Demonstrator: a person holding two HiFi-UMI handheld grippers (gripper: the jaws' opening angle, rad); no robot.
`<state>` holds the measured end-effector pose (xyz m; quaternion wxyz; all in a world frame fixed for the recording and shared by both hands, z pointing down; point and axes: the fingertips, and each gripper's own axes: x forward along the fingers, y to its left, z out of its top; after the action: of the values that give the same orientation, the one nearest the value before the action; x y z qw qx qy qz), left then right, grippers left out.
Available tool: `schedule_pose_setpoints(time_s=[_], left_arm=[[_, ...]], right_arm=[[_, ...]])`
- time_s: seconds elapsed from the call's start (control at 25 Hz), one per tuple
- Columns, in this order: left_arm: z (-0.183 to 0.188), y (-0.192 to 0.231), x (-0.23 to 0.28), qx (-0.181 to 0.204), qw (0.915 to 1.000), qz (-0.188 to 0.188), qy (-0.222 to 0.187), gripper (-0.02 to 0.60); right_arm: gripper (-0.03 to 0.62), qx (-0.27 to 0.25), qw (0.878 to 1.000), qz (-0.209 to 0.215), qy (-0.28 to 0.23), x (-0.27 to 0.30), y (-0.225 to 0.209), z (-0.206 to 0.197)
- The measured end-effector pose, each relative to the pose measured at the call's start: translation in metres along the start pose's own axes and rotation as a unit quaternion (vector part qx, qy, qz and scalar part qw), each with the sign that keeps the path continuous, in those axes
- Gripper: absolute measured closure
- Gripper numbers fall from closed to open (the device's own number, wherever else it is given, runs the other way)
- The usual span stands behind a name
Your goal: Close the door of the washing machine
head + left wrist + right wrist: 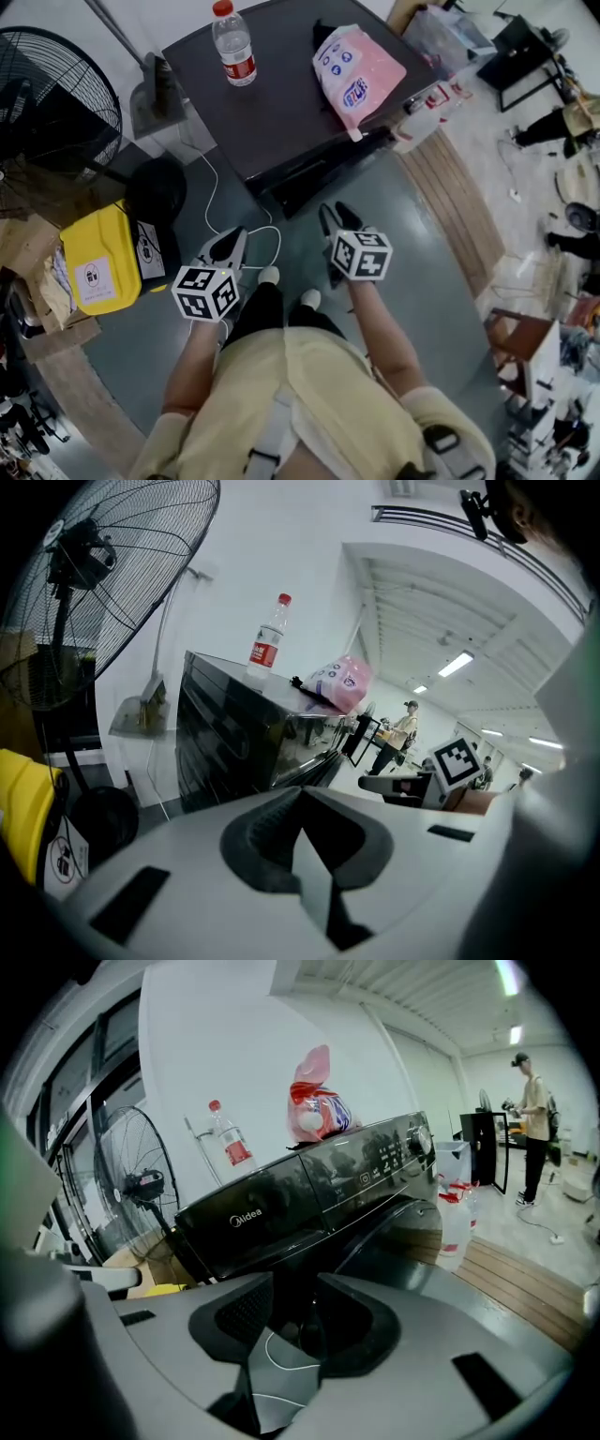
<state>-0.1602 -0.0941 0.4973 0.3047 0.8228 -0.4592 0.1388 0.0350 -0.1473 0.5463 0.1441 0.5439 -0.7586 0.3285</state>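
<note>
The washer stands ahead with its door swung open. The right gripper points at it, jaws apart and empty. The left gripper hangs beside it, jaws clenched on nothing.

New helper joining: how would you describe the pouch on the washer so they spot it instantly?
Find the black washing machine ahead of the person; two things sit on its flat top. The pouch is the one nearer the right edge in the head view: soft, pink and white, unlike the clear bottle with the red cap to its left.
</note>
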Motion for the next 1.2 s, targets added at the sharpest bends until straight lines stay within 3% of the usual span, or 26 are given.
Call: schedule_pose_setpoints(time_s=[0.32,0.88,1.2], left_arm=[[0.002,-0.002,-0.002,-0.004,1.0,0.0,-0.006,0.591],[0.003,-0.005,-0.005,-0.006,0.9999,-0.002,-0.011,0.591],[0.003,-0.006,-0.005,-0.011,0.9998,-0.006,-0.012,0.591]], right_arm=[[0.457,-0.006,1.0,0.02,-0.022,-0.045,0.022,0.002],[0.548,-0.027,0.998,0.042,-0.029,-0.083,0.051,-0.005],[0.589,0.025,0.998,0.058,-0.025,-0.085,0.048,-0.003]])
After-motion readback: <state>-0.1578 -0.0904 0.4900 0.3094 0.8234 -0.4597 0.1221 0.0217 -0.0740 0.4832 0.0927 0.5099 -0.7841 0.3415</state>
